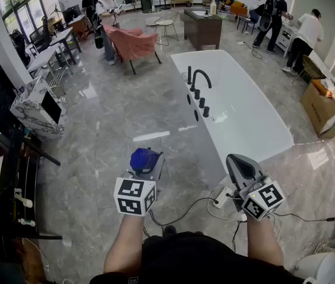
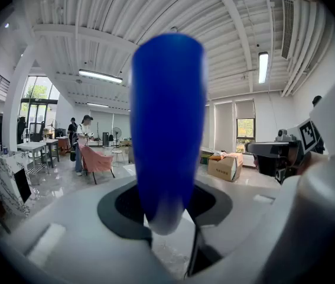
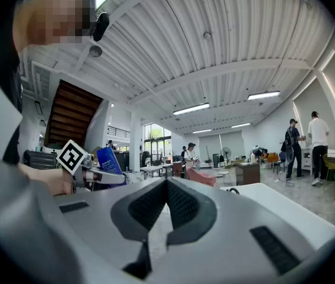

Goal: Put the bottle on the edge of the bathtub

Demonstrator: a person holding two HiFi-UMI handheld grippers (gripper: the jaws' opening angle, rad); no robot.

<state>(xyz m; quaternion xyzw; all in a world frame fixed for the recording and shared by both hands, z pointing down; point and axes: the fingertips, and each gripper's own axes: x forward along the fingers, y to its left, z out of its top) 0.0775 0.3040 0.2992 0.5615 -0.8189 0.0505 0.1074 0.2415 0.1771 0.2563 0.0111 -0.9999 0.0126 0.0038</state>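
Note:
A blue bottle [image 1: 144, 157] stands up between the jaws of my left gripper [image 1: 146, 165], which is shut on it above the grey floor. In the left gripper view the bottle [image 2: 167, 117] fills the middle, gripped near its lower end by the left gripper [image 2: 168, 220]. The white bathtub [image 1: 247, 114] lies ahead and to the right, its near end close to my right gripper [image 1: 240, 163]. In the right gripper view the right gripper [image 3: 166, 209] has its pads together with nothing in them. That view also shows the bottle [image 3: 107, 159] at the left and the bathtub's rim [image 3: 270, 201] at the right.
A black faucet [image 1: 199, 77] and several black knobs sit on the tub's left rim. A power strip [image 1: 221, 198] and cables lie on the floor between my arms. A cardboard box [image 1: 323, 107] stands right of the tub, a pink armchair [image 1: 133, 42] beyond it. People stand at the back.

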